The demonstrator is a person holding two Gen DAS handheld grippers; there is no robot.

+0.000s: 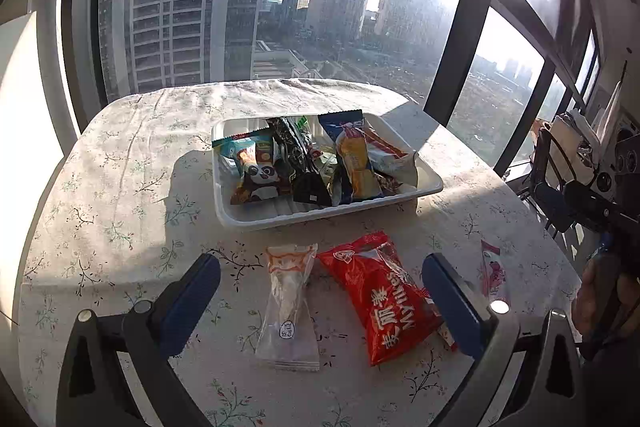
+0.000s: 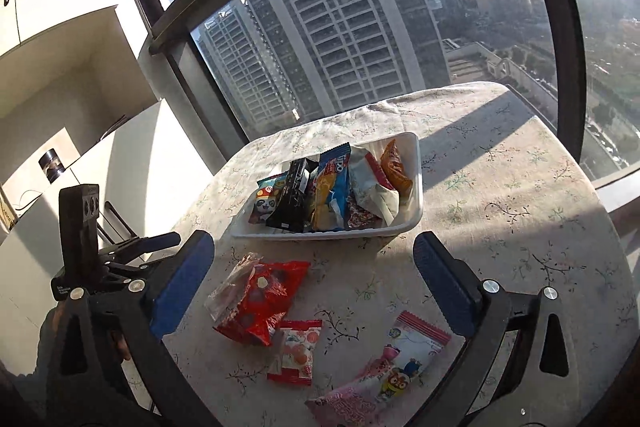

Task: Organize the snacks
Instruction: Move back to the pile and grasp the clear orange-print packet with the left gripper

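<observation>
Snacks in tray: we've got a bunch already stacked in the white tray [image 1: 430, 187] mid-table, panda pack [image 1: 256, 183] at its left end.
Snacks still out: clear packet [image 1: 289, 311] and red bag [image 1: 384, 299] lie just in front of the tray, pink-and-white packet [image 2: 400, 359] off to the right.
Left gripper [image 1: 320, 291]: tilted down over those two, jaws spread wide, nothing held.
Right gripper [image 2: 314, 279]: same deal, released, angled down above the loose packs.
Table: floral cloth [image 1: 120, 167], by the window.

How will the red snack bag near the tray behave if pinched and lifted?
The red snack bag looks puffy and crinkled, so probably light and floppy, sagging from a corner pinch. Its glossy film may slip between pads. Lying flat on the tablecloth, it shouldn't roll.
</observation>
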